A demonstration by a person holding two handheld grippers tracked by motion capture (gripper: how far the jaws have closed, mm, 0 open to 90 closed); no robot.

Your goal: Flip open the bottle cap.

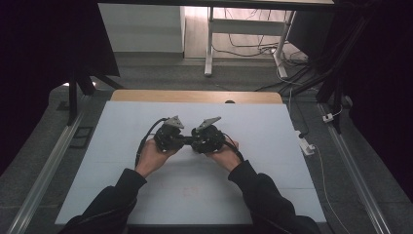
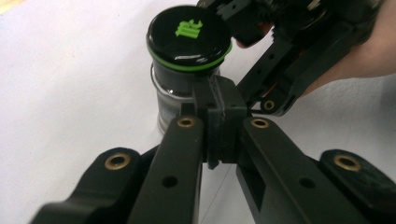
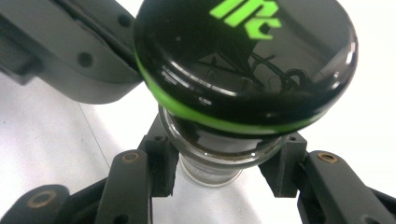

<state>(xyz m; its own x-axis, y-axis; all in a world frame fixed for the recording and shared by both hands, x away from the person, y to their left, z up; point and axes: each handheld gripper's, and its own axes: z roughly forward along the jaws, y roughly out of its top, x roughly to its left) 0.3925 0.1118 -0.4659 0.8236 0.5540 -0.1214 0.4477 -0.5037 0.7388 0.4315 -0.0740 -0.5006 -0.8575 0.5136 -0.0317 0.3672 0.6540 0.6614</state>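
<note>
Two tongs meet at a small glass jar (image 2: 187,79) with a black, green-ringed lid (image 3: 247,60) above the white tabletop (image 1: 122,185). The right tongs (image 3: 219,175) clamp its glass body; the left tongs (image 2: 219,121) are pinched shut beside it. Unscrewing seems next, needing a lid grip.

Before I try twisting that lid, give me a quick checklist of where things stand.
1. Right gripper shut on the clear glass jar below its lid: ok.
2. Glossy black round lid with green ring seated on the jar: ok.
3. Left gripper holding the lid: not ok; its jaws are shut together beside the jar, gripping nothing.
4. Jar resting on the white table: cannot tell.
5. Jar upright: ok.
</note>
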